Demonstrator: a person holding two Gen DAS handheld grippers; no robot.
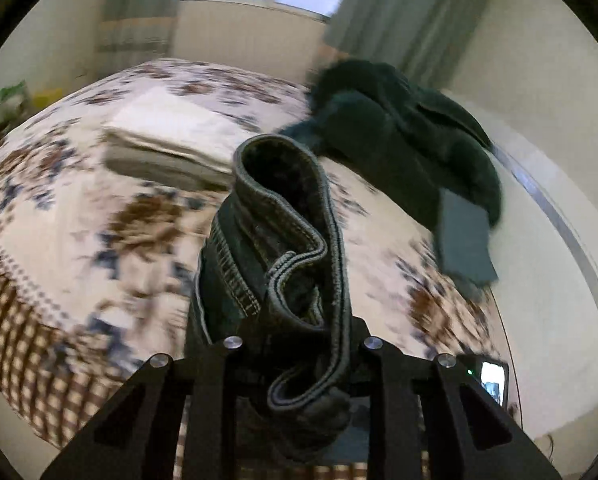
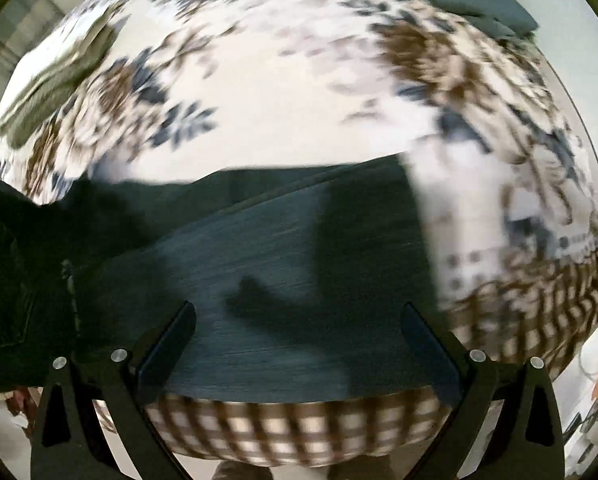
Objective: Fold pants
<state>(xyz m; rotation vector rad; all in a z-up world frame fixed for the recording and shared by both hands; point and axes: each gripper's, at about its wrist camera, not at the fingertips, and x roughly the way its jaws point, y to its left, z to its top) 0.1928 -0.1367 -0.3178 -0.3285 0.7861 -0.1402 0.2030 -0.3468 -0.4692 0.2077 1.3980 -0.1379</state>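
The left gripper (image 1: 299,344) is clamped on the bunched waistband of the dark pants (image 1: 283,240), lifting it above the floral bedspread (image 1: 79,208). The right gripper (image 2: 299,344) hangs with its 2 fingers spread wide and holds nothing; a pant leg (image 2: 279,248) lies flat under it near the bed's checked edge. A second dark garment (image 1: 411,140) lies further back, and a folded cloth (image 1: 167,140) to the left.
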